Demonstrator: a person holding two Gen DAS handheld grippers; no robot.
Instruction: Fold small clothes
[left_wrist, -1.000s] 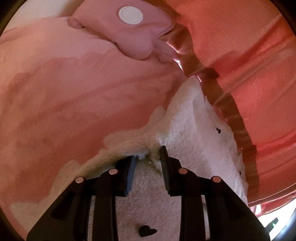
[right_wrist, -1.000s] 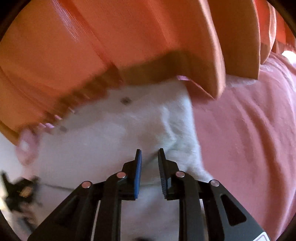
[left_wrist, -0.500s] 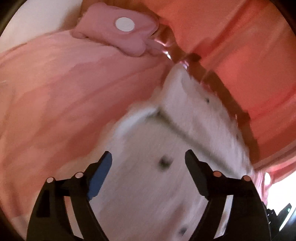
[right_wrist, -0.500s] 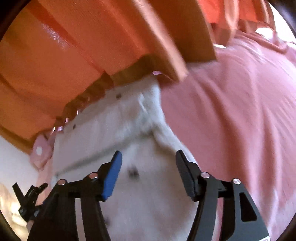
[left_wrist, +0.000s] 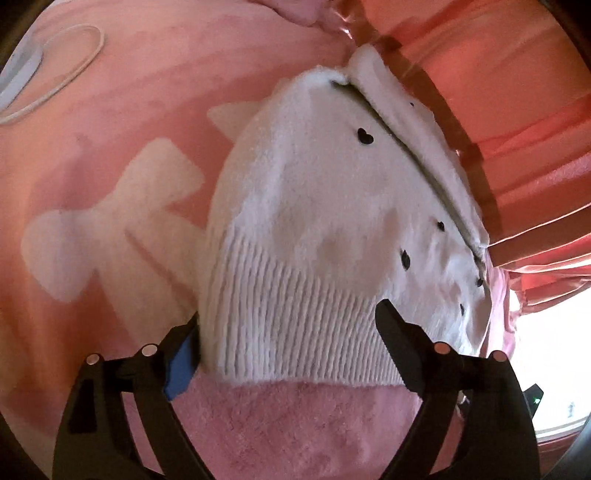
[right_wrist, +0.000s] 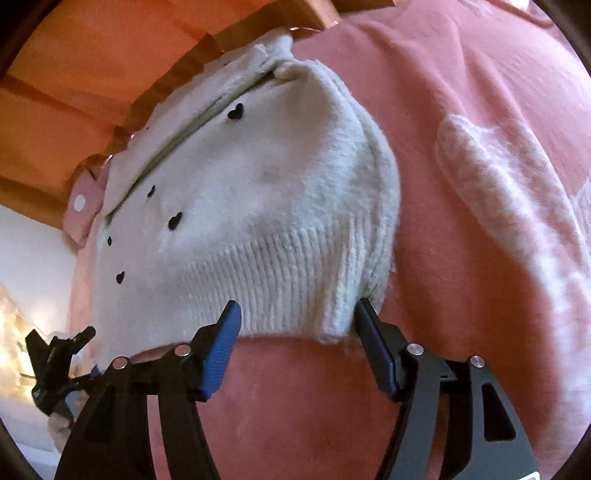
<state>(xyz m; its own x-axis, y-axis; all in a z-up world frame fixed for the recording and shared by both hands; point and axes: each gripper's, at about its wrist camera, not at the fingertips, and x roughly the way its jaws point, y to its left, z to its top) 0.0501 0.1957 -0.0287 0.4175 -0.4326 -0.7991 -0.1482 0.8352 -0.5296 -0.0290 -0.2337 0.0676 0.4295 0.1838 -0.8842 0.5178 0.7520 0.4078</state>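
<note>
White knit garment (left_wrist: 317, 221) with small black hearts lies folded on the pink blanket (left_wrist: 110, 155), its ribbed hem just ahead of the left tongs (left_wrist: 288, 343) and right tongs (right_wrist: 295, 336), both spread wide, gripping nothing.

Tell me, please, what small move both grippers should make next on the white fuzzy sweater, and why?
Probably lower both and close on the ribbed hem. The white fuzzy sweater with black hearts lies folded on the pink blanket; the left gripper and right gripper both stand open over that near edge, gripping nothing.
</note>
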